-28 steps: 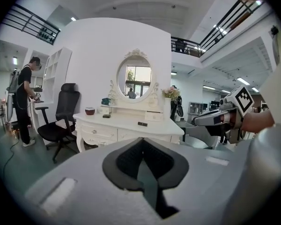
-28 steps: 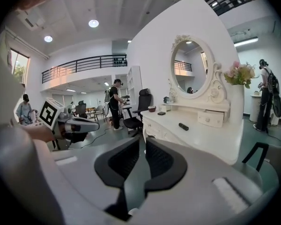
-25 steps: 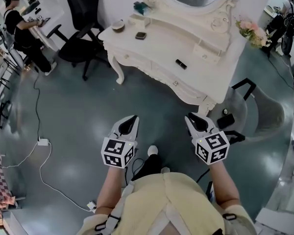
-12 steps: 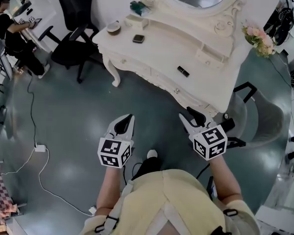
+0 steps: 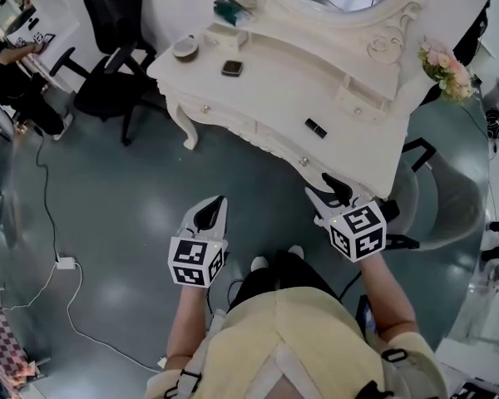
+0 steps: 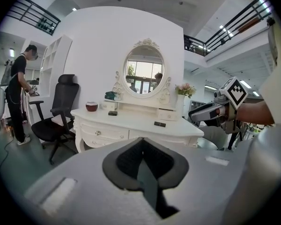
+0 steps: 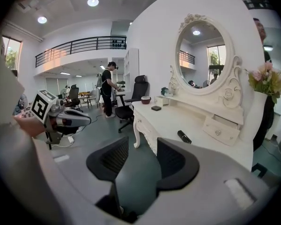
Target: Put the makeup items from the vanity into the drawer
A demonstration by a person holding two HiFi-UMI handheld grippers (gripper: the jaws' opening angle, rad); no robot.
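The white vanity (image 5: 266, 98) stands ahead of me with a round mirror. On its top lie a black lipstick tube (image 5: 316, 127), a dark compact (image 5: 231, 68), a brown bowl (image 5: 184, 48) and a teal item (image 5: 229, 8). Its front drawers (image 5: 233, 123) are closed. My left gripper (image 5: 211, 210) hangs over the floor short of the vanity, shut and empty, its pads (image 6: 131, 158) meeting. My right gripper (image 5: 328, 191) is near the vanity's front right corner; its jaws have just been opening, with nothing between them. The right gripper view has the tube (image 7: 184, 136) just beyond the open gripper (image 7: 143, 146).
A black office chair (image 5: 108, 40) stands left of the vanity, and a grey chair (image 5: 437, 198) at its right end. Pink flowers (image 5: 443, 65) sit at the far right. Cables and a power strip (image 5: 64, 263) lie on the floor at left. A person (image 5: 4, 56) is at a desk.
Both grippers have moved closer to the vanity, which now sits nearer in the head view. The right gripper's jaws have opened from nearly shut. The left gripper's jaws stay together.
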